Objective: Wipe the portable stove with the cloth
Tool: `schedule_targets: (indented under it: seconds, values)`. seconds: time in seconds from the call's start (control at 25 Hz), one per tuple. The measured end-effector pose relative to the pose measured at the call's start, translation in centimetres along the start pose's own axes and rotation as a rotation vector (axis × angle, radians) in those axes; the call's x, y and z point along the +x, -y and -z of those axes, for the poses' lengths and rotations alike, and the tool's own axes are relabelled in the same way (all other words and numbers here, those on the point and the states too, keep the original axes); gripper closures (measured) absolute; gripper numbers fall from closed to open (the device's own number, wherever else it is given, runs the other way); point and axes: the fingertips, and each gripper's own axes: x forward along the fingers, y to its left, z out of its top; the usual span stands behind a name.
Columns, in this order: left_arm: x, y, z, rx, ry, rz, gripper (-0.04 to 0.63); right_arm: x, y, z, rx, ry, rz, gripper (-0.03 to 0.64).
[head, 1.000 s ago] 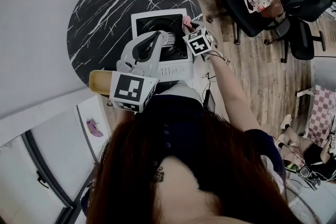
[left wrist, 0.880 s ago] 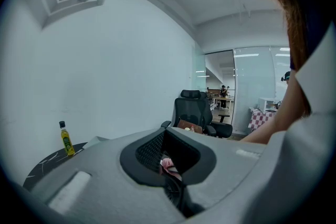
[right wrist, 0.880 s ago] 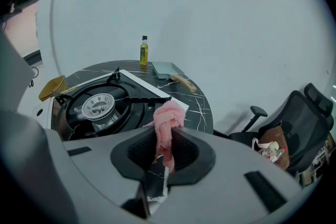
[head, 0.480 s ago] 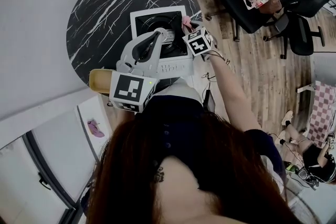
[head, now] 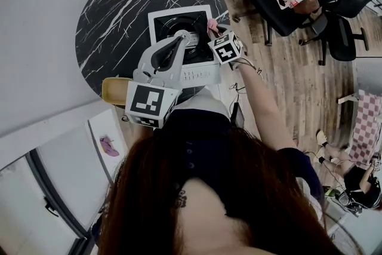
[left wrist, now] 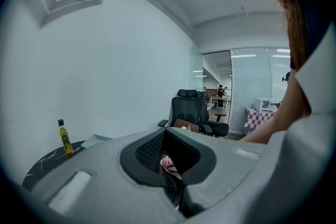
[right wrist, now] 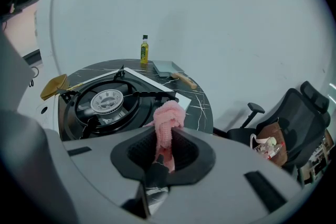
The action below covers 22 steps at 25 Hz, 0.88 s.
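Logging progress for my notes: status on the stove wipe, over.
Right hand-held gripper shut on pink cloth at right edge of stove. Left hand-held gripper shut, over stove front. Stove top unobstructed.

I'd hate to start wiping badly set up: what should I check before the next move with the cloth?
1. The cloth is clamped in the right gripper: ok.
2. No pot on the stove: ok, burner bare.
3. The cloth touches the stove: cannot tell; it hangs at its right edge.
4. The bottle and pan stand apart from the stove: ok.
5. The left gripper clears the wiping path: cannot tell; head view shows it over the stove.
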Motion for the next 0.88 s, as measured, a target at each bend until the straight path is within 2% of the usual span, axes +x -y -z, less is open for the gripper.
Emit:
schedule_targets:
  seconds: [0.88]
  values:
    - [-1.4,0.3,0.4,-0.002,-0.005,0.015,0.583,-1.3,-1.1,1.3,0.022,-0.013,0.018,0.557]
